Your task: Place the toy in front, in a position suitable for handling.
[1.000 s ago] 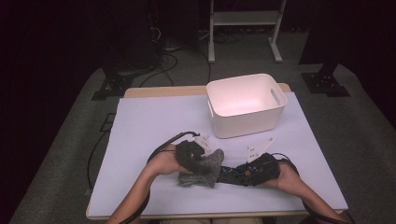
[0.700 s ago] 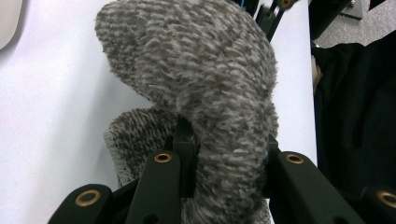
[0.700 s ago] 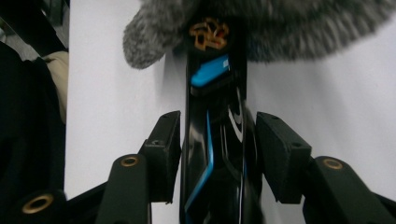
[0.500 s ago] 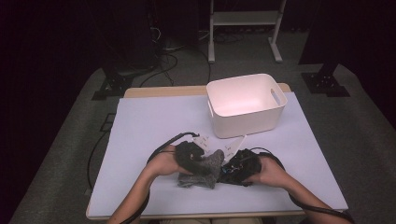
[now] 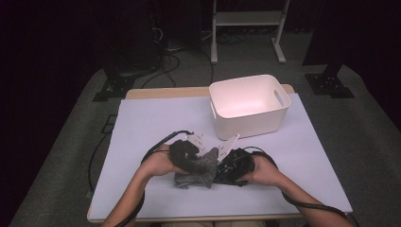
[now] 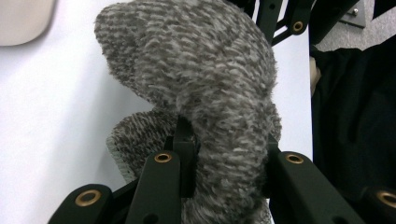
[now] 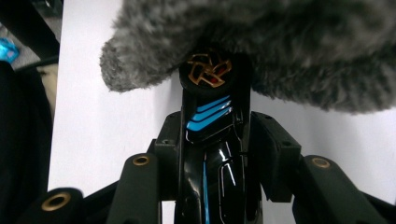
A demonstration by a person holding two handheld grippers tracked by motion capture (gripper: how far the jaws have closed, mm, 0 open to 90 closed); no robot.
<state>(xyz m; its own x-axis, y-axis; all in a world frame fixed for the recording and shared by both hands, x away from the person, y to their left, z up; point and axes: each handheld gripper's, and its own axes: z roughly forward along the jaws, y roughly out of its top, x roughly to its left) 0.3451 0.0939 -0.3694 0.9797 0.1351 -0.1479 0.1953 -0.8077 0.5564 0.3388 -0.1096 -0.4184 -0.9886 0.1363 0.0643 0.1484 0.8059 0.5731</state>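
The left tool (image 6: 224, 154) pinches the grey sock (image 6: 205, 84). The right tool (image 7: 212, 154), jaws just closing, grips a glossy black-and-blue object (image 7: 210, 135) poking under it.

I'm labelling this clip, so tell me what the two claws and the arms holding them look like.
Both claws are black. The left claw has flat angular jaw links joined by brass-coloured rivets, and so does the right claw. A black cable loops from each across the table. The person's forearms are bare, with no sleeves in sight.
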